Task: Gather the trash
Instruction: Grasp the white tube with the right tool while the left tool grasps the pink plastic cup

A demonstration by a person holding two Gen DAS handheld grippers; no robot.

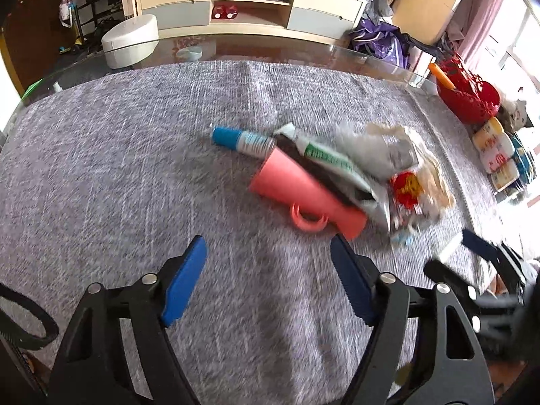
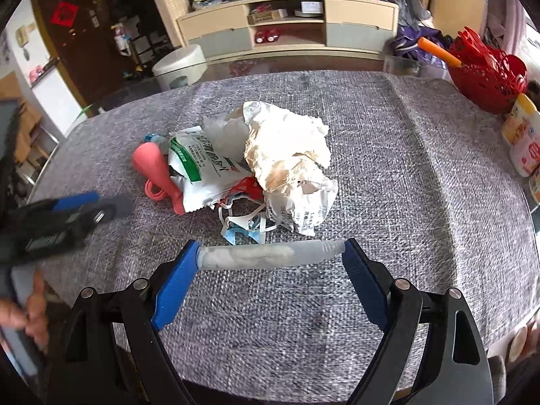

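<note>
Left wrist view: the left gripper (image 1: 268, 263) stands with its blue-padded jaws apart and nothing between them, above bare grey woven tablecloth (image 1: 111, 155). Just beyond its right finger lies the trash heap: a salmon-pink plastic cylinder with a ring loop (image 1: 305, 194), a blue-capped tube (image 1: 241, 139) behind it, a white sachet with green print (image 1: 332, 162) lying over the cylinder, and crumpled pale paper (image 1: 388, 148) to the right. A red openwork plastic basket (image 1: 467, 96) sits near the far right table edge. The right gripper shows blurred at the lower right.

Right wrist view: the right gripper (image 2: 270, 253) has its jaws wide, spanning a translucent whitish plastic tube (image 2: 266, 253) lengthwise, each pad at one end of it. The tube sits just in front of the heap, where crumpled paper, the sachet, the pink cylinder and a light-blue face mask with white straps (image 2: 246, 227) lie touching one another mid-table. The left gripper appears blurred at the left edge
</note>
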